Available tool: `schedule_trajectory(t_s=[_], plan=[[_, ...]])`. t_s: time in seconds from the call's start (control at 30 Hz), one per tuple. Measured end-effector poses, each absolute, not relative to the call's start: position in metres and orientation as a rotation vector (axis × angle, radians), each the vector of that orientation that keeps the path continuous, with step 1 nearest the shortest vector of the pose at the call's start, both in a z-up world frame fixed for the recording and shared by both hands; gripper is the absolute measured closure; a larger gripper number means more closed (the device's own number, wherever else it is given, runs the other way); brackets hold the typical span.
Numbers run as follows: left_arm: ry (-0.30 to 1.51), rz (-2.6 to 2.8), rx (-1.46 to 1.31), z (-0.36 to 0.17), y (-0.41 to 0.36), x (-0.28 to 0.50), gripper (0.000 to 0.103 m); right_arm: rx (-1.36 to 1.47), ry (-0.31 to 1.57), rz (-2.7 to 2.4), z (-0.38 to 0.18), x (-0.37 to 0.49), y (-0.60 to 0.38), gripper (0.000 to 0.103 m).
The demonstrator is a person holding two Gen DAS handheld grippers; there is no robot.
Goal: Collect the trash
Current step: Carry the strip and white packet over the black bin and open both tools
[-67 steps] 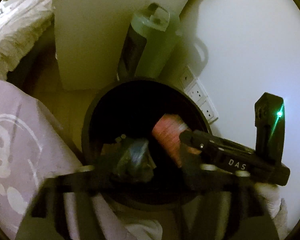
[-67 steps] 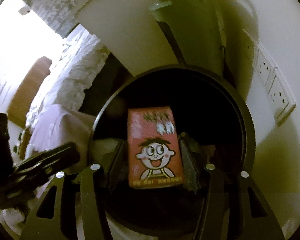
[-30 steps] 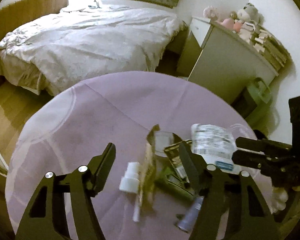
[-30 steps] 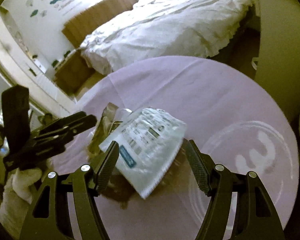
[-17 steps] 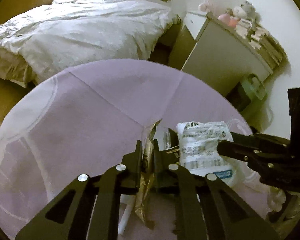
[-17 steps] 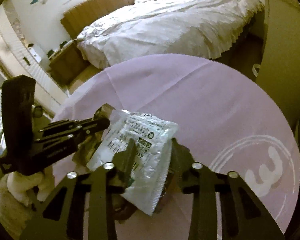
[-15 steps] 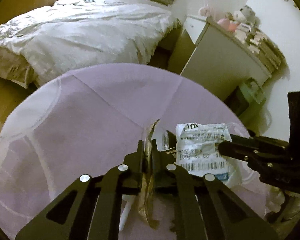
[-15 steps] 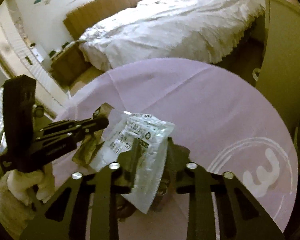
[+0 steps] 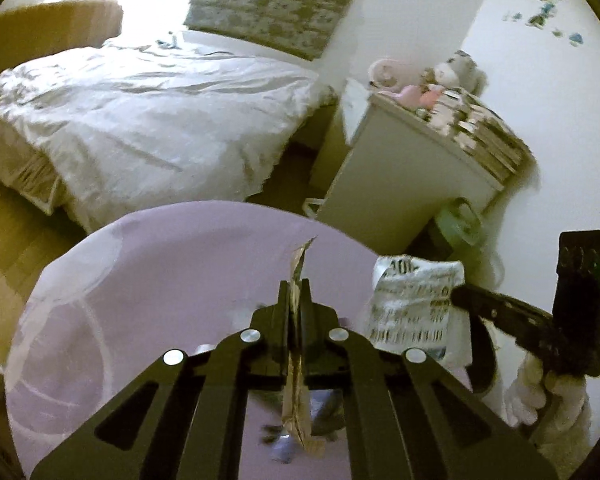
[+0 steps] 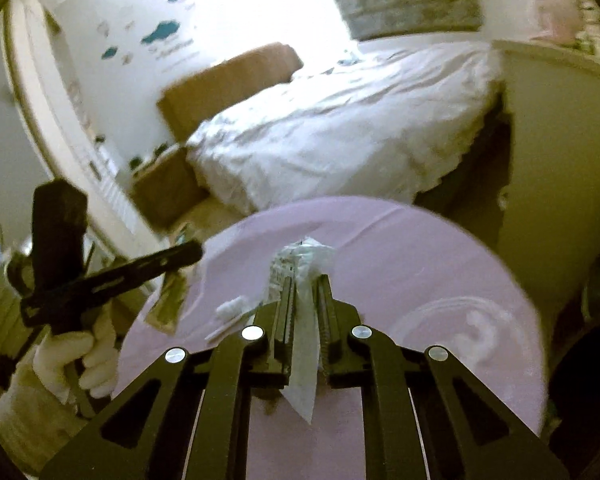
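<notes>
My left gripper (image 9: 295,287) is shut on a thin brown wrapper (image 9: 299,258), held edge-on and lifted above the round purple table (image 9: 160,280). In the right wrist view the right gripper (image 10: 306,280) pinches a crumpled white printed plastic packet (image 10: 302,254), its jaws still closing on it. That packet (image 9: 414,304) hangs from the right gripper (image 9: 460,295) at the right of the left wrist view. The left gripper (image 10: 192,251), in a white-gloved hand (image 10: 84,360), carries the brown wrapper (image 10: 168,304) at the left. A small white scrap (image 10: 232,305) lies on the table (image 10: 420,280).
More blurred bits of litter (image 9: 284,446) lie on the table below my left fingers. Beyond the table stand a bed with white bedding (image 9: 140,120) and a white cabinet (image 9: 400,184) topped with books and plush toys. A green object (image 9: 460,224) sits beside the cabinet.
Both grippers closed, the left on the brown wrapper and the right on the white packet. Both have since risen off the table with them.
</notes>
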State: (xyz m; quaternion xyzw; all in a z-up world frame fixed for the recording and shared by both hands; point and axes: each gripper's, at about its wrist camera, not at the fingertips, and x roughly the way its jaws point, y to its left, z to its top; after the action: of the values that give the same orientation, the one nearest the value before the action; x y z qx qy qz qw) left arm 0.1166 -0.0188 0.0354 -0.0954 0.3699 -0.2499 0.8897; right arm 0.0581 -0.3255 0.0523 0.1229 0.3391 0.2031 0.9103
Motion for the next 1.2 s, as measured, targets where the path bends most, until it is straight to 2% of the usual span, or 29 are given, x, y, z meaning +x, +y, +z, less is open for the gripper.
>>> schedule_trajectory(t_s=[0.3, 0.7, 1.2], plan=[[0.798, -0.722, -0.135, 0.038, -0.127, 0.109, 0.098, 0.285, 0.652, 0.213, 0.056, 0.027, -0.430, 0.091], [0.902, -0.953, -0.040, 0.007, -0.288, 0.097, 0.098, 0.318, 0.687, -0.053, 0.011, -0.013, -0.543, 0.091], [1.036, -1.042, 0.048, -0.050, -0.379, 0.078, 0.098, 0.379, 0.781, -0.191, -0.054, -0.039, -0.606, 0.091]])
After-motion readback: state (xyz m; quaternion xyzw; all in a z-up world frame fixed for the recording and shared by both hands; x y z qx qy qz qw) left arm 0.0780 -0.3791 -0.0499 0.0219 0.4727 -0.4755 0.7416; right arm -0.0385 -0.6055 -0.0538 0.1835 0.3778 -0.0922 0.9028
